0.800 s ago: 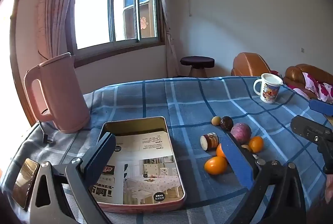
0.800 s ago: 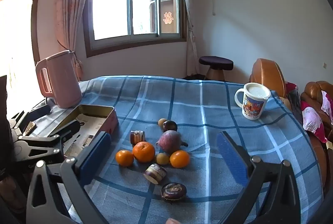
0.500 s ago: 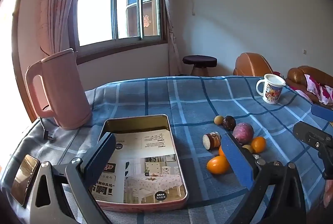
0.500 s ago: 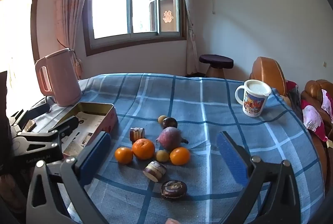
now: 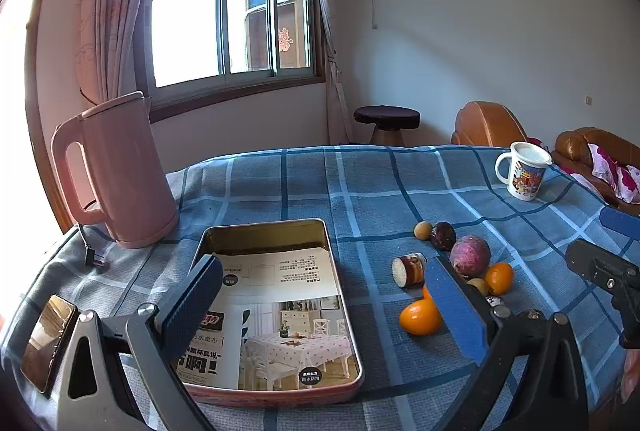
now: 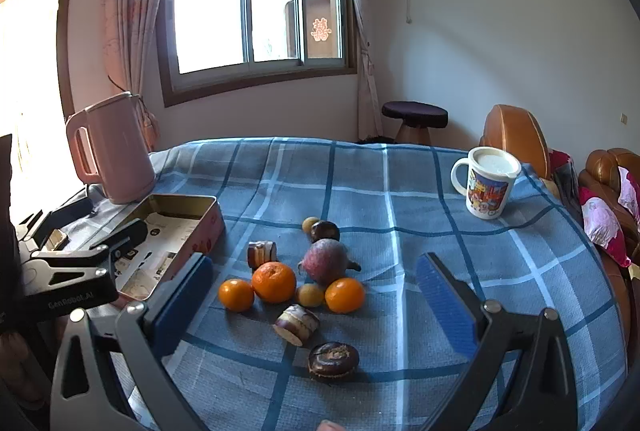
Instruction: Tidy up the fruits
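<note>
Blue cloth (image 6: 420, 199), fruits (image 6: 296, 279) beside tin (image 5: 280, 311)

Clustered fruits (image 6: 304, 279): three oranges, a purple round fruit, possibly cut pieces; beside the open tin (image 6: 208, 227).

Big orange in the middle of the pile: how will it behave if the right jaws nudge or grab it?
The big orange looks round, so a nudge would probably roll it on the flat checked cloth. It sits against a smaller orange and a small yellow fruit, so pushing likely shifts them too. Its dimpled skin should grip reasonably between padded jaws.
</note>
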{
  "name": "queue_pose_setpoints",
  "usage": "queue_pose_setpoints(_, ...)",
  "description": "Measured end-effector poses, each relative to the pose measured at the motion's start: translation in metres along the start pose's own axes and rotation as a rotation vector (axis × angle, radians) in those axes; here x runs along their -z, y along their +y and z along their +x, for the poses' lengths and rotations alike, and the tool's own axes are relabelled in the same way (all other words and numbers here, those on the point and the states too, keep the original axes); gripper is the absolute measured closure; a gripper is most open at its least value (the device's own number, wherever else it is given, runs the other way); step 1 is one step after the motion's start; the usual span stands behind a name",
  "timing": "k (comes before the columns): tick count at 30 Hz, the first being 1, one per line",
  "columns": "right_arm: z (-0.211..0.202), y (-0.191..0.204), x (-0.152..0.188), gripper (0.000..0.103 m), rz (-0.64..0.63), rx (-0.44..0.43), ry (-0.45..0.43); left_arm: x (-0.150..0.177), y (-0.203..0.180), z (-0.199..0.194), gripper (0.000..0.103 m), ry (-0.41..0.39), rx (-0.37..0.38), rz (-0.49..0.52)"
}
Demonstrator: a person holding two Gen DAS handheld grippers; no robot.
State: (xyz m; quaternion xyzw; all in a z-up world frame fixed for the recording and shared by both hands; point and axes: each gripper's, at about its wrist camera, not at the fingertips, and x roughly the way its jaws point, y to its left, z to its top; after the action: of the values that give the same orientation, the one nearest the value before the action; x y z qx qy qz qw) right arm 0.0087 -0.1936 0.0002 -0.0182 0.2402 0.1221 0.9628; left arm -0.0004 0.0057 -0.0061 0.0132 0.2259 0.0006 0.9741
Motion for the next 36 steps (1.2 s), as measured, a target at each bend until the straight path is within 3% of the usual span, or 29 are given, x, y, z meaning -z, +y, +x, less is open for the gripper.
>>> queue_pose_setpoints(36,0.009,-0.007,0.010,0.000,0.018,-0.001,0.025,0.005,-0.004,0.009,0.001,0.016,-0.007,0.008)
